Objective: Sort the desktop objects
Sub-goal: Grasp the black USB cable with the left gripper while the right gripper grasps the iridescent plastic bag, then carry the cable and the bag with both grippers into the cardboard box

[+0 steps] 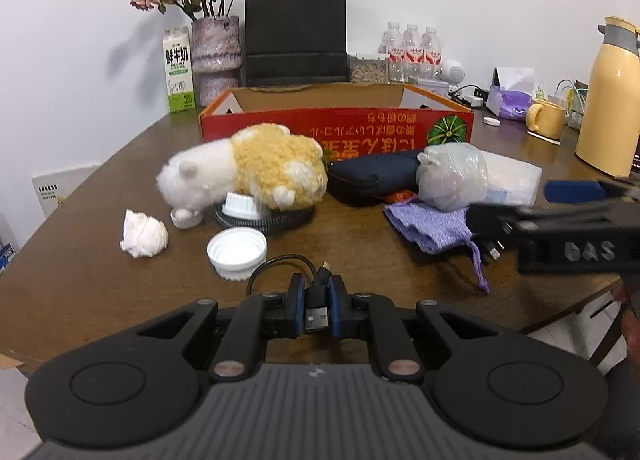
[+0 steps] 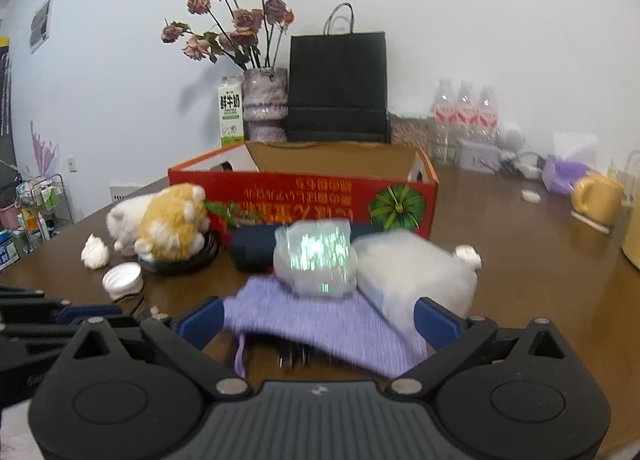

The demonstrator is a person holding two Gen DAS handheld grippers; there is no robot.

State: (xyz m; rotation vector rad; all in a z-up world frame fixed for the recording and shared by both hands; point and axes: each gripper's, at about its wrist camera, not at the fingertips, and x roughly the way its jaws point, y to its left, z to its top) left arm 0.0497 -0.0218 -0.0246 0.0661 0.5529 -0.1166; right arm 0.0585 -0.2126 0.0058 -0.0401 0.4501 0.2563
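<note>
The left tool [image 1: 315, 306] is clenched on a black USB cable [image 1: 317, 310]; the right tool [image 2: 318, 322] stands released around the purple pouch [image 2: 320, 330].

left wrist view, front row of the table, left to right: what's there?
crumpled tissue → white lid → USB cable pinched in the left tool → purple knit pouch → right tool, coming in from the right edge.
</note>
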